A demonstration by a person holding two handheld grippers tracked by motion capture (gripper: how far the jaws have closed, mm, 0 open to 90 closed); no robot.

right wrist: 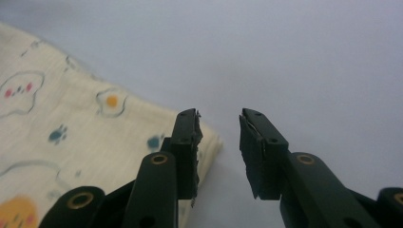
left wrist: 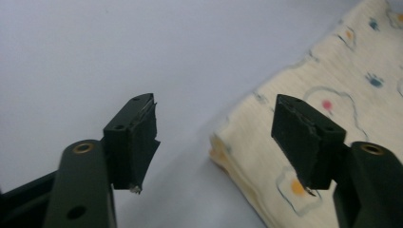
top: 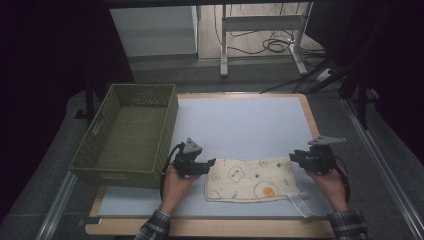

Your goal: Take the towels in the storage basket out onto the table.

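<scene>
Apparently both grippers, left [top: 210, 163] and right [top: 293, 156], are poising released fingers at the folded cloth's [top: 250, 179] far corners, needing a pinch next

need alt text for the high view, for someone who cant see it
A person holds a hand-held gripper in each hand, left and right, both open, at the two ends of a folded cream cloth printed with fried eggs, lying on a pale blue table. A green woven basket stands at the left.

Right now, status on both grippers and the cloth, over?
Left gripper open at the cloth's left end, holding nothing. Right gripper open at its right corner, holding nothing. Cloth folded flat on the table; basket stands left, nothing in the way.
</scene>
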